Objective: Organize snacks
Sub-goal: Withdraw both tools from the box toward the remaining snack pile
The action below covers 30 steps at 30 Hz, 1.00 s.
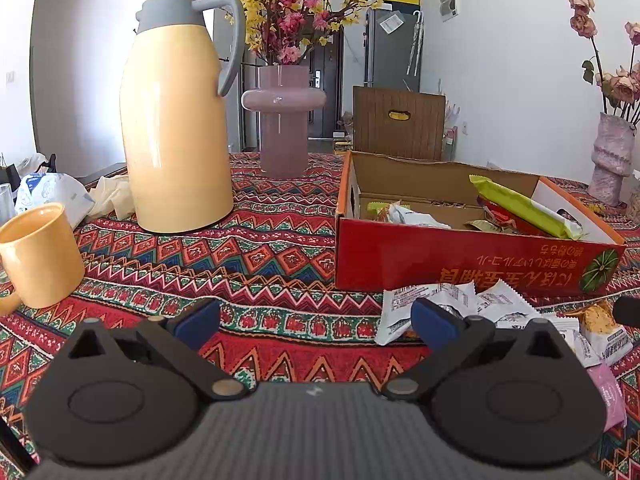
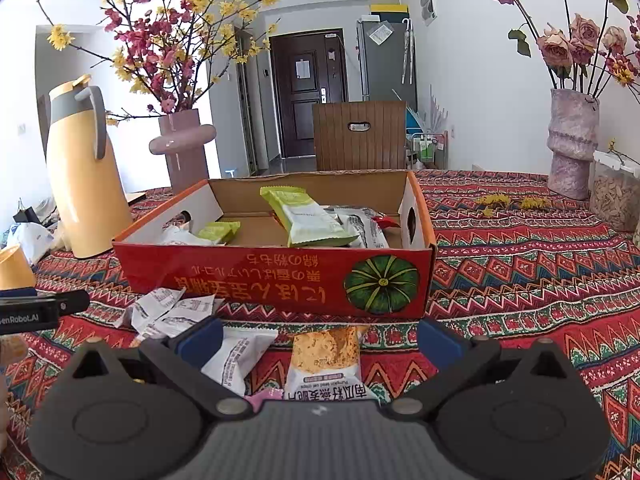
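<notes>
A red cardboard box (image 1: 460, 264) (image 2: 276, 280) with a pumpkin picture lies open on the patterned tablecloth and holds several snack packets, among them a long green one (image 1: 524, 206) (image 2: 308, 216). Loose white packets (image 1: 452, 304) (image 2: 168, 312) lie in front of the box. A pumpkin-seed crisp packet (image 2: 326, 356) and a white packet (image 2: 240, 356) lie between the fingers of my right gripper (image 2: 320, 342), which is open above them. My left gripper (image 1: 316, 322) is open over bare cloth, its right finger beside the white packets. The left gripper's tip (image 2: 44, 308) shows in the right wrist view.
A yellow thermos jug (image 1: 176, 128) (image 2: 84, 176), a yellow mug (image 1: 38, 256) and a mauve vase of blossoms (image 1: 282, 120) (image 2: 184, 148) stand to the left. A textured vase of roses (image 2: 572, 140) and a jar (image 2: 614, 196) stand at right. A wooden chair back (image 2: 360, 136) rises behind the table.
</notes>
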Each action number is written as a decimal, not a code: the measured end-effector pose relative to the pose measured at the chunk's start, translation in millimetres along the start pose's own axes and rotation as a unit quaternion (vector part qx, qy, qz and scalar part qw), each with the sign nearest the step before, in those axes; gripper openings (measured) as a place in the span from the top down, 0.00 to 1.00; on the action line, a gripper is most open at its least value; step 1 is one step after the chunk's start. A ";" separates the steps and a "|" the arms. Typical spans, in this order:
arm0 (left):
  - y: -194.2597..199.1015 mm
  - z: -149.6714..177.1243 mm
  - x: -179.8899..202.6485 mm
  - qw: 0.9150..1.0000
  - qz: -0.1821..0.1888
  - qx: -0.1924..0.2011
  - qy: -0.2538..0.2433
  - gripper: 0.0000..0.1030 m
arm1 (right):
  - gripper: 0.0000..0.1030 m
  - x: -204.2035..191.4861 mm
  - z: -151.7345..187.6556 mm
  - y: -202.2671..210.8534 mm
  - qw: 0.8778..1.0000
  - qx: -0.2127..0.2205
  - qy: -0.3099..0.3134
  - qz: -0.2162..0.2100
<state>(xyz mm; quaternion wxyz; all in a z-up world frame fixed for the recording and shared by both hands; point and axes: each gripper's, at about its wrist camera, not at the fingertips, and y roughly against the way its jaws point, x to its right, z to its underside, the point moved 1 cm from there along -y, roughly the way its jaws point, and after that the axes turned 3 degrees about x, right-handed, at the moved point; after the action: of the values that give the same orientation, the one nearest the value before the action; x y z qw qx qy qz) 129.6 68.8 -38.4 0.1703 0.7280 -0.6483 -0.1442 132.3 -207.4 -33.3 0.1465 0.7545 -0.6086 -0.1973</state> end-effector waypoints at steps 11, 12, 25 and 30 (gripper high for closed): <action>-1.4 1.7 -1.3 1.000 0.005 -0.002 0.007 0.00 | 0.00 -15.0 6.2 -11.8 0.999 -0.030 0.015 -0.014; -1.3 1.8 -1.8 1.000 0.006 -0.002 0.009 0.00 | 0.00 -16.2 7.0 -11.0 0.999 -0.030 0.019 -0.012; -0.2 2.6 -2.8 1.000 0.005 0.000 0.014 0.00 | 0.15 -4.6 10.3 -17.2 0.999 -0.047 0.008 0.023; -0.5 2.5 -3.0 1.000 0.005 0.000 0.014 0.00 | 0.40 0.1 8.6 -33.1 0.997 -0.066 0.016 0.030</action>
<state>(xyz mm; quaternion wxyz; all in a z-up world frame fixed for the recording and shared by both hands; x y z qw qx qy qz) 128.6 71.7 -41.0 0.1801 0.7267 -0.6493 -0.1334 156.7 -200.2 -56.0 0.2113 0.7275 -0.6145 -0.2200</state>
